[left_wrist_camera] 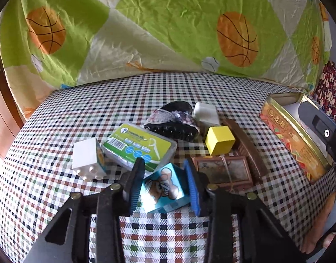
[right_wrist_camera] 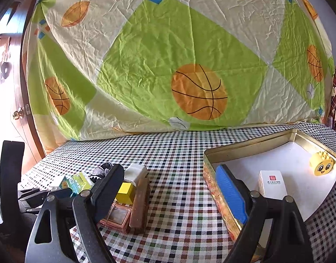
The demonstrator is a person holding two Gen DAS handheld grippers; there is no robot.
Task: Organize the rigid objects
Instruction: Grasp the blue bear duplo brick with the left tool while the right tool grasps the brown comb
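1. The gold tin [right_wrist_camera: 251,146] sits open at the right of the checked tablecloth [left_wrist_camera: 168,87], already holding a white box [right_wrist_camera: 271,184] and a yellow face brick [right_wrist_camera: 321,166]; judging by that, it is the place for the loose pieces, so carry the next one across to its bare white floor.
2. The pile at centre-left crowds together: floss-pick case [left_wrist_camera: 139,145], hair claw [left_wrist_camera: 174,122], wooden comb [left_wrist_camera: 244,146], framed picture [left_wrist_camera: 222,171], yellow cube [left_wrist_camera: 219,140], white brick [left_wrist_camera: 88,157]. Lift straight up first, so nothing nearby gets dragged.
3. The left gripper [left_wrist_camera: 164,186] has its blue pads clamped on the blue cartoon block [left_wrist_camera: 163,188], which lies just beside the floss-pick case. The block sits tilted, so keep the squeeze firm and the wrist steady.
4. The right gripper [right_wrist_camera: 168,188] hovers with fingers wide apart and nothing between them, one over the tin's near wall; keep it clear of the drop spot.
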